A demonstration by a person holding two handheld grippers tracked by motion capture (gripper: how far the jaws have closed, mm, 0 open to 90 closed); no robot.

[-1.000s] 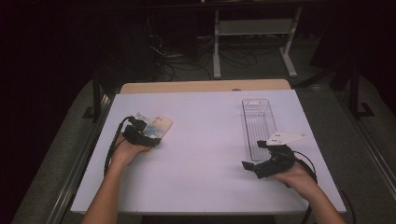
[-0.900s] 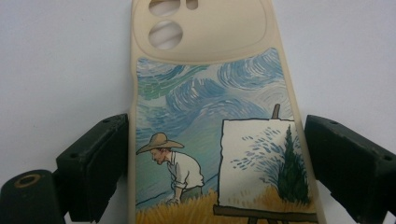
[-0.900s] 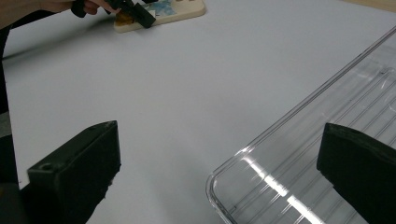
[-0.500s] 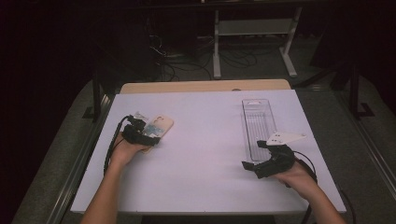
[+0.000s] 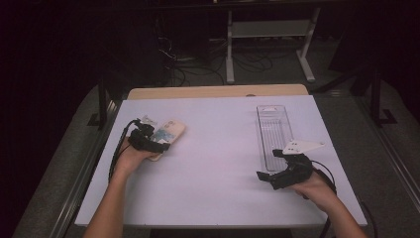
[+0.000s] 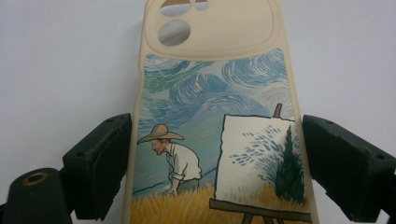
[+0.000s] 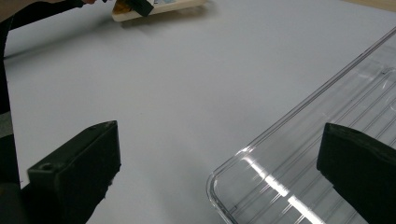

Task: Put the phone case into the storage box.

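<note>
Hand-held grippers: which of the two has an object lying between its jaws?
The left hand-held gripper: its jaws flank the cream phone case with a painted scene. The right hand-held gripper has only one corner of the clear plastic tray between its jaws.

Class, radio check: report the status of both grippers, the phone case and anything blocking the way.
Left gripper jaws straddling phone case, small gaps at both edges, not clamped. Right gripper open at near corner of clear tray. White table between case and tray bare.

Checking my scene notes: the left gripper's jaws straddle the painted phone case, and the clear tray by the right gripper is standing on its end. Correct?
Not quite. The clear tray lies flat on the table, as the high view shows. The left gripper does straddle the phone case.
</note>
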